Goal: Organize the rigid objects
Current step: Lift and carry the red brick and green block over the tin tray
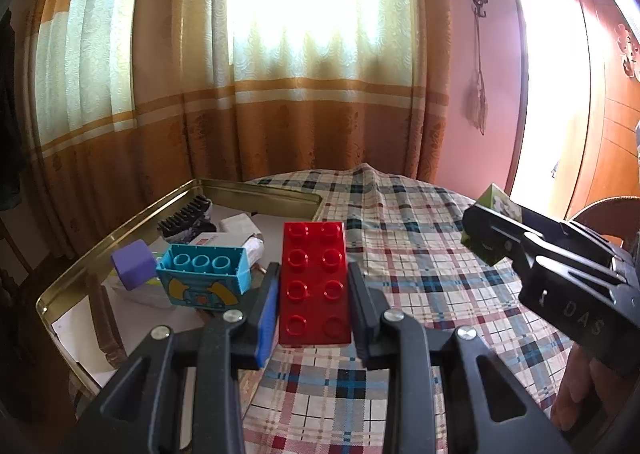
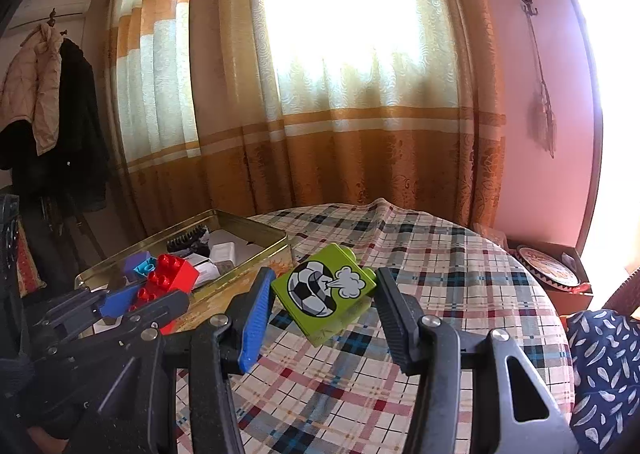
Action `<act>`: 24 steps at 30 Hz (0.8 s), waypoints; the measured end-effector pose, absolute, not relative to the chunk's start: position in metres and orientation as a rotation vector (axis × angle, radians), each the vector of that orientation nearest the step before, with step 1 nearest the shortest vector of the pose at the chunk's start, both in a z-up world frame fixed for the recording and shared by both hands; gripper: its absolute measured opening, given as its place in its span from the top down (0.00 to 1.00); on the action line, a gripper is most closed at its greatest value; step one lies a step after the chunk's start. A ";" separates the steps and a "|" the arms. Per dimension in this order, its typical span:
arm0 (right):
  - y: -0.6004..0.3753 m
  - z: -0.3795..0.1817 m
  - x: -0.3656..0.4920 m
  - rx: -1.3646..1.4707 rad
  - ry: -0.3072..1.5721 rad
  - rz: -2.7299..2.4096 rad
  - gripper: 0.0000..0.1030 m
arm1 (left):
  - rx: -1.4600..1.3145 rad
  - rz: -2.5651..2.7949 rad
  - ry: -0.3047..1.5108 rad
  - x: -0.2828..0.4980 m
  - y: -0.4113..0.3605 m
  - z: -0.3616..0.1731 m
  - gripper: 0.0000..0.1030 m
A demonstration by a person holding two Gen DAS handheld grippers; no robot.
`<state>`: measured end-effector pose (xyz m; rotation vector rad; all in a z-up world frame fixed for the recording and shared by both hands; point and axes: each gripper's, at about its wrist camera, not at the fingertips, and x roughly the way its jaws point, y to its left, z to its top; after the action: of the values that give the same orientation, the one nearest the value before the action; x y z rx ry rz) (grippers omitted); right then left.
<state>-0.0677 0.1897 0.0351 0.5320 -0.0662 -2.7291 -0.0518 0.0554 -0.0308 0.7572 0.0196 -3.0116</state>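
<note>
Two hand-held tongs hover side by side above a round surface [image 2: 440, 266] draped in a plaid cloth, each clamped on a toy building brick. The left tongs [image 1: 314, 294] grip a long red eight-stud brick [image 1: 314, 282] by its two long sides, studs facing up, held in the air just beside the near right corner of a gold-coloured metal tin [image 1: 256, 192]. The right tongs [image 2: 324, 294] pinch a lime-green brick [image 2: 322, 288] printed with a deflating football, tilted and lifted clear of the cloth, near the tin's right wall.

Inside the open tin lie a turquoise brick [image 1: 204, 278] turned on its side with its hollow underside showing, a purple block [image 1: 134, 264] to its left, a black brush [image 1: 186, 214] toward the back, and some white packets [image 1: 240, 228]. Behind the surface hang orange-and-cream curtains [image 1: 280, 94] lit by a bright window; in the right wrist view, coats [image 2: 44, 110] hang on the far left wall.
</note>
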 end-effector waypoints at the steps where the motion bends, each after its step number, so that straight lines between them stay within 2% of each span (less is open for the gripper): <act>1: 0.189 0.035 -0.067 0.534 -0.066 -2.726 0.49 | 0.758 -3.010 0.020 -0.052 0.055 -0.031 0.70; 24: 0.179 0.034 -0.062 0.514 -0.042 -2.699 0.49 | 0.711 -3.005 0.045 -0.040 0.041 -0.028 0.70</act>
<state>-0.0619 0.1788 0.0344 0.5135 -0.0422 -2.6992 -0.0403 0.0413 -0.0280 0.7107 0.0451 -3.0053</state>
